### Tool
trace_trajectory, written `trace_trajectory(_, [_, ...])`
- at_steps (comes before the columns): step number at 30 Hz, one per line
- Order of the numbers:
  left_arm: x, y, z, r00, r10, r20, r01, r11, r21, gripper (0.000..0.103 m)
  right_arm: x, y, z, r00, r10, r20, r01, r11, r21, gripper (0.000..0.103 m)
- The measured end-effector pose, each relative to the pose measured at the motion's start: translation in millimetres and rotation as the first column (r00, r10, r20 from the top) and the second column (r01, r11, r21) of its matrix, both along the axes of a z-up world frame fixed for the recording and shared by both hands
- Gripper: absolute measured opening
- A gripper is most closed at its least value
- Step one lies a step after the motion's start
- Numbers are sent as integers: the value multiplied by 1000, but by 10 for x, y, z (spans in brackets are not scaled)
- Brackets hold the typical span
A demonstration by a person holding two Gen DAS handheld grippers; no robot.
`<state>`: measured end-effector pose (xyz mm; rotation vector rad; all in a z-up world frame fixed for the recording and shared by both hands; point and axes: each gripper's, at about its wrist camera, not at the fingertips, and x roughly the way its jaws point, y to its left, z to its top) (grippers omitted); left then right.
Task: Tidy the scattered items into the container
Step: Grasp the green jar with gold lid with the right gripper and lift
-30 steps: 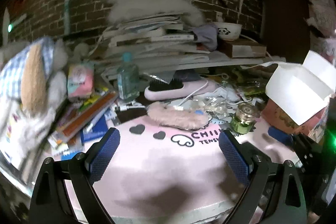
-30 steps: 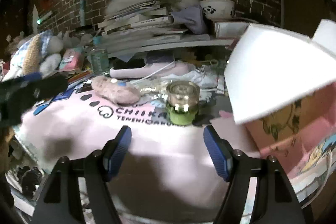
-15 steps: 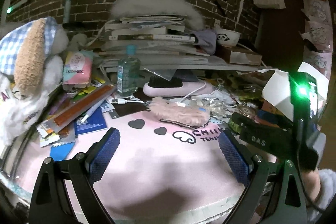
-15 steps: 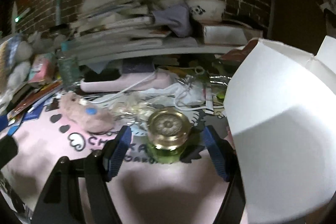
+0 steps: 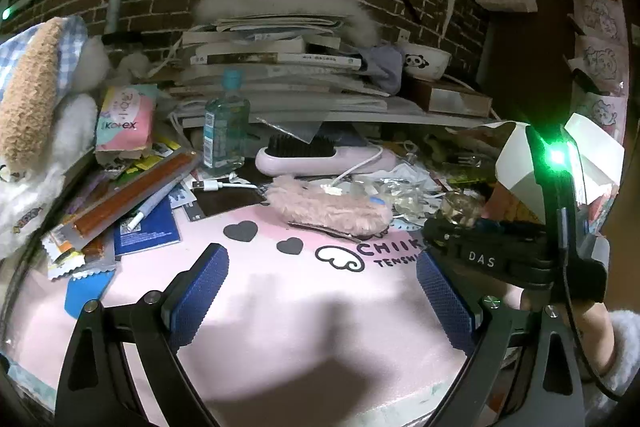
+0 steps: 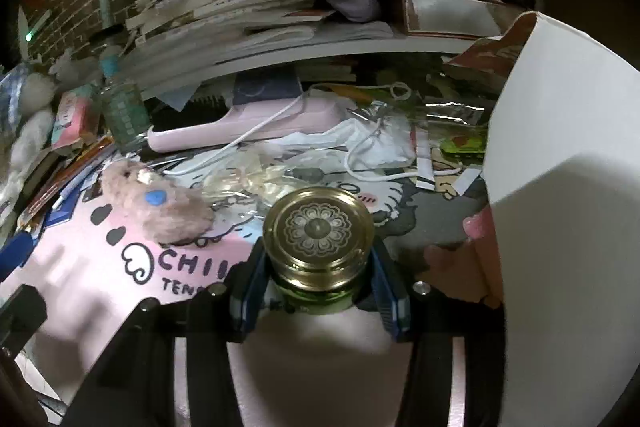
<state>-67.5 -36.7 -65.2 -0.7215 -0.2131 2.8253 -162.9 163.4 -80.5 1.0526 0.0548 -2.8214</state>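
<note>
right claw (image 6: 320,291) has now clamped on the jar (image 6: 318,243); left claw (image 5: 320,291) hangs released; box (image 6: 560,227) next, I reckon

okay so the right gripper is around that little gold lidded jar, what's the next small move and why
Probably lift the jar straight up off the pink mat. The right gripper has its fingers pressed against both sides of the green glass, so the grasp looks set. The open white-flapped box stands just to its right, and the left gripper is open and idle.
</note>
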Motion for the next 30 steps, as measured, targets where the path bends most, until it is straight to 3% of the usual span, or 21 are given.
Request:
trace_trajectory(10, [84,28,23,1000,12,14,-12,1000,-15,94,379,-167,16,993,115,-18,-115,993,14,45])
trace_trajectory(16, [204,-36,73,998,54,9,-54,998,-18,94,608,-317,160,981,168,-95,-164,985,53,45])
trace_trajectory(23, [303,-107,151,997,82,-4,-82,997,-14,94,736,-437,520,953,249,-173,-245,969,42,45])
trace_trajectory(30, [319,-2,203,999,47,-11,-47,999,-17,94,835,-369,955,928,281,-244,-278,959,49,45])
